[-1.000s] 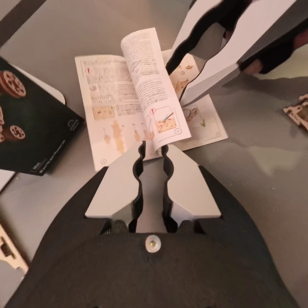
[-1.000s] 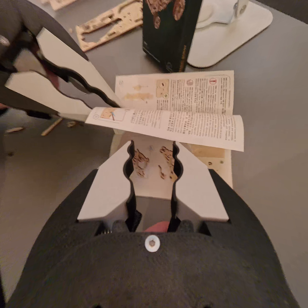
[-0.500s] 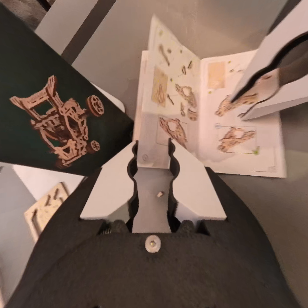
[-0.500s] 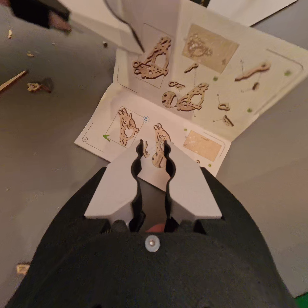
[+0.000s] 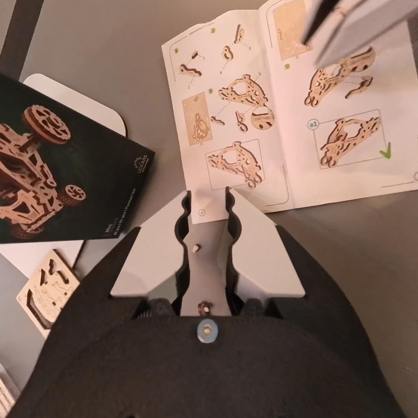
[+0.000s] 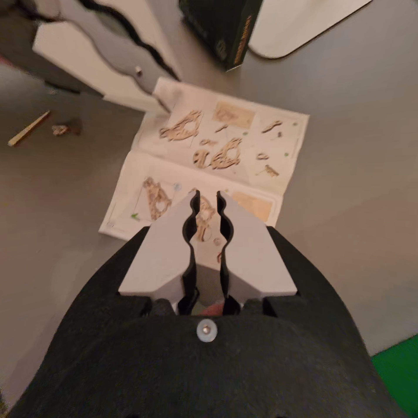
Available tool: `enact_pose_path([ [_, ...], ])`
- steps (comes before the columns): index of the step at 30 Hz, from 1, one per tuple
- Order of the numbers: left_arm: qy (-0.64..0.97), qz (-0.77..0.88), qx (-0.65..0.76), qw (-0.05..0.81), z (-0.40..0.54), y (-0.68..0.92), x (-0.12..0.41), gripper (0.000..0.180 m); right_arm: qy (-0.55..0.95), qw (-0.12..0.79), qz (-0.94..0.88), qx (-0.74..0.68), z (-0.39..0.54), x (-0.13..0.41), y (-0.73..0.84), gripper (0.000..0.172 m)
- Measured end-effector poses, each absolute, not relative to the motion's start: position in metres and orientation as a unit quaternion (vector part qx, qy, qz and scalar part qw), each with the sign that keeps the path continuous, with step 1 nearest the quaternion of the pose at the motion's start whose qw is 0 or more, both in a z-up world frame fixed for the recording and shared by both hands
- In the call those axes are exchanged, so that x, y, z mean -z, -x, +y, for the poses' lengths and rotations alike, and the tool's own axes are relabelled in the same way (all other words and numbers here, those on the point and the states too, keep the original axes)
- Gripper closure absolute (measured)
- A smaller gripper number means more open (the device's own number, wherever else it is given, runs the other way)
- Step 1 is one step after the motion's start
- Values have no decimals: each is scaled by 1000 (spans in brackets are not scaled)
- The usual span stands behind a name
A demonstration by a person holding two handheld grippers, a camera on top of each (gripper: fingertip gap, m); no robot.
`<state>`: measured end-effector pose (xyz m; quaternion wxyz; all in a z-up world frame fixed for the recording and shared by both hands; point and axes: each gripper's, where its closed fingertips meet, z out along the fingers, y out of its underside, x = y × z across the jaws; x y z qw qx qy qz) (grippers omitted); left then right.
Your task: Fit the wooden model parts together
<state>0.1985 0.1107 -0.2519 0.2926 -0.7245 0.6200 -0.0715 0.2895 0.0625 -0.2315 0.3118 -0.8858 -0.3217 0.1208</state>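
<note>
Both hand-held grippers are hovering over an open instruction booklet [image 5: 282,126] lying flat on the grey worktop [image 5: 339,260]. The left hand-held gripper [image 5: 208,194] is standing released, nothing between its fingers, above the booklet's near corner. The right hand-held gripper [image 6: 208,195] is likewise parted and gripping nothing. A wooden parts sheet [image 5: 46,291] is lying at the left, beside the dark model box [image 5: 74,172]; a wooden sliver [image 6: 29,128] is lying well apart from the booklet.
</note>
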Motion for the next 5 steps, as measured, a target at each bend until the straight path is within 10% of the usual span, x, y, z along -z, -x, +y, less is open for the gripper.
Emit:
enact_pose_path([
  [5,737,611,94,273,93,-194,254,153,894,304,-322,-75,81,253,-294,165],
])
